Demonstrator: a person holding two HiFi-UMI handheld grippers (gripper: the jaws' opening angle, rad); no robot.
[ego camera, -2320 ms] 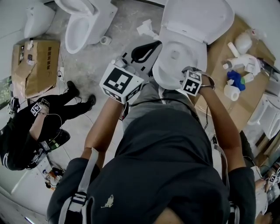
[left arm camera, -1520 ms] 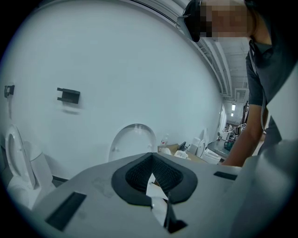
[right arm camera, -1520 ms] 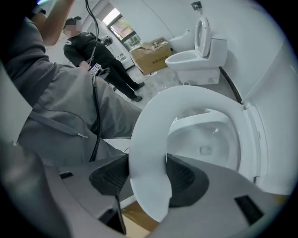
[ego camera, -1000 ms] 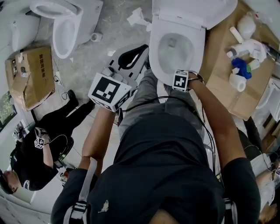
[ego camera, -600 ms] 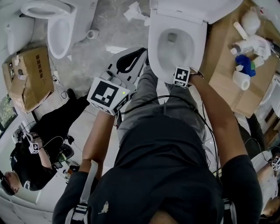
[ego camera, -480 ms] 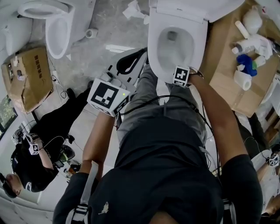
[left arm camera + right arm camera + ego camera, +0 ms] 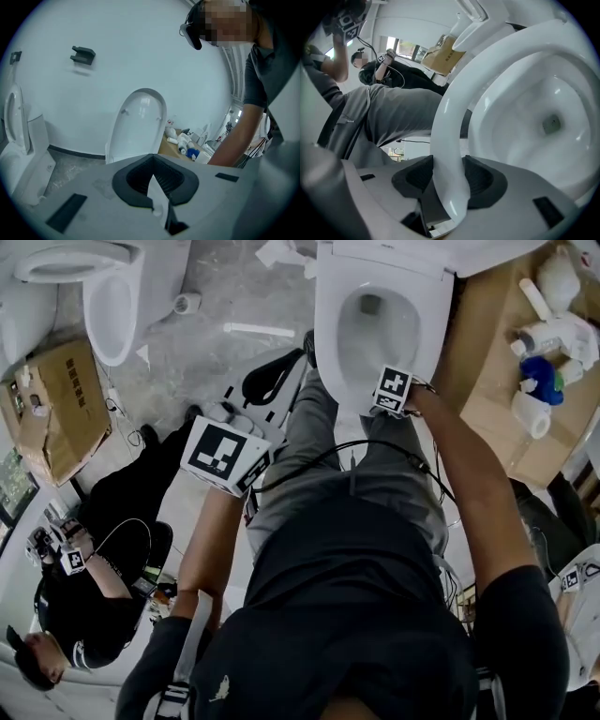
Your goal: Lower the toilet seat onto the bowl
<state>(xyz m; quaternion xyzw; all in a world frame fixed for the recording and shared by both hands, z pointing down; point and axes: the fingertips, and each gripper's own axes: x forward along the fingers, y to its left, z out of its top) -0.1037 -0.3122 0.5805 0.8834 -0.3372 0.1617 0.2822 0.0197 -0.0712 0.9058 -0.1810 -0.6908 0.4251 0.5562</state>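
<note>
The white toilet seat [image 7: 324, 315] hangs just above the bowl [image 7: 377, 326], with a thin dark gap under its front showing in the right gripper view. My right gripper [image 7: 447, 171] is at that front edge, under its marker cube [image 7: 392, 390]. The seat [image 7: 450, 117] runs between its jaws, both pads are on it, and the jaws are closing. The lid [image 7: 140, 119] stands upright behind. My left gripper [image 7: 272, 379] hangs left of the bowl, above the floor, shut with nothing in it.
A second toilet [image 7: 108, 296] stands at the upper left and a cardboard box [image 7: 56, 399] lies below it. A person [image 7: 89, 615] sits on the floor at the left. To the right of the bowl, a cardboard sheet [image 7: 487, 390] holds bottles and a paper roll [image 7: 532, 413].
The seat has come down from a raised tilt to just above the bowl, with my right gripper staying on its front edge. My left gripper has barely moved.
</note>
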